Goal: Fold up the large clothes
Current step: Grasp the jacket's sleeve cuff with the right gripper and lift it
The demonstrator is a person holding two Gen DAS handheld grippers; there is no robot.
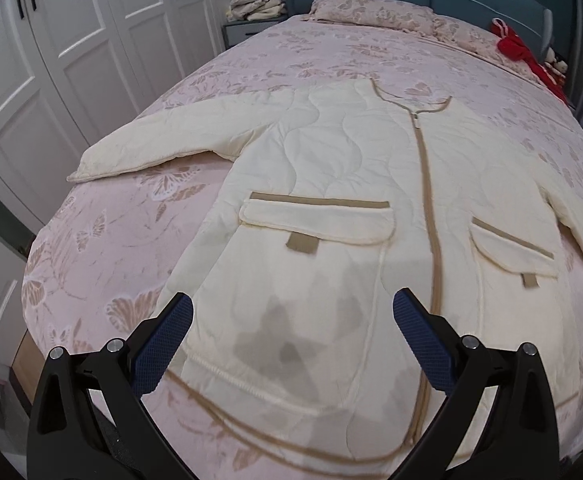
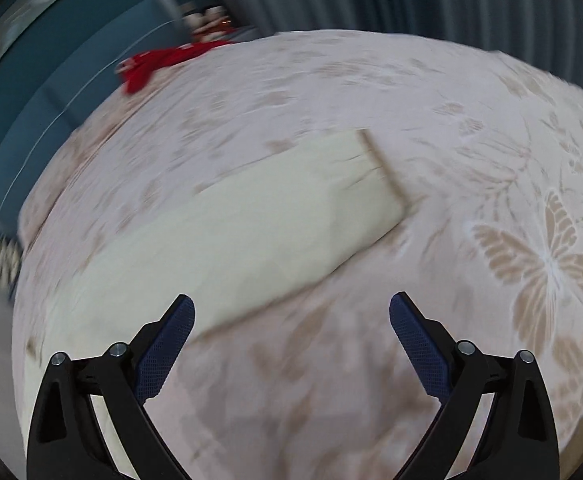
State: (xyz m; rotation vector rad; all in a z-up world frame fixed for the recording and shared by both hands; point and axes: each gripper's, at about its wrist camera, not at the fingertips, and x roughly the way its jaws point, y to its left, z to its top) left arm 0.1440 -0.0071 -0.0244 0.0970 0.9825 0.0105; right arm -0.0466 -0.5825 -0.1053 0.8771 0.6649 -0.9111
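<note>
A cream quilted jacket (image 1: 331, 184) with tan zip and trim lies face up on the pink bed (image 1: 111, 240), zipped, with two flap pockets. Its left sleeve (image 1: 151, 140) stretches out to the left. My left gripper (image 1: 293, 312) is open and empty, held above the jacket's lower hem. In the right wrist view the jacket's other sleeve (image 2: 231, 232) lies flat, its tan cuff (image 2: 387, 168) pointing away. My right gripper (image 2: 291, 312) is open and empty above the sleeve's near edge. This view is blurred.
A pillow (image 1: 371, 12) lies at the head of the bed. A red garment (image 1: 523, 48) lies at the far right corner, also in the right wrist view (image 2: 159, 64). White wardrobe doors (image 1: 71, 40) stand left. Folded cloths (image 1: 255, 4) sit on a nightstand.
</note>
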